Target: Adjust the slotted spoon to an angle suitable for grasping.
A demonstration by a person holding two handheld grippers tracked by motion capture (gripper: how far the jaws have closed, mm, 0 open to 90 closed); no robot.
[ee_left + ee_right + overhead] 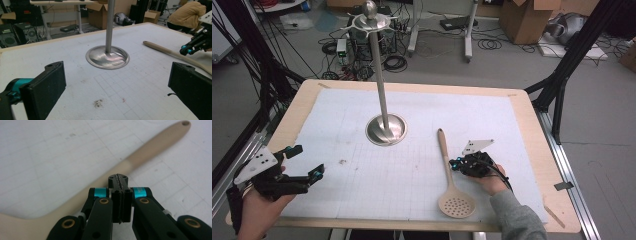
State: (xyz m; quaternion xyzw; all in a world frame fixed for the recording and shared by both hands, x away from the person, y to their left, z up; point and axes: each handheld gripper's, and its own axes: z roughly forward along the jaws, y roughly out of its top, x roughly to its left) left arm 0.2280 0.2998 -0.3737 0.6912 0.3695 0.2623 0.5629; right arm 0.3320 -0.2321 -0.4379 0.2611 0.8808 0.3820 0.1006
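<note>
A beige slotted spoon (447,167) lies on the white mat, handle toward the far side, perforated head near the front edge. My right gripper (453,163) is just right of its handle, jaws shut with nothing between them. In the right gripper view the closed tips (118,178) sit right over the handle of the spoon (152,146); I cannot tell if they touch. My left gripper (308,161) rests at the table's front left, open and empty. Its view shows the wide-apart jaws of the left gripper (117,77), the spoon handle (162,50) and the right gripper (187,49).
A metal stand with a round base (386,129) and a tall pole (379,75) rises from the middle of the mat; its base (107,57) lies ahead of the left gripper. The wooden table rim (537,130) frames the mat. Cables and boxes lie on the floor beyond.
</note>
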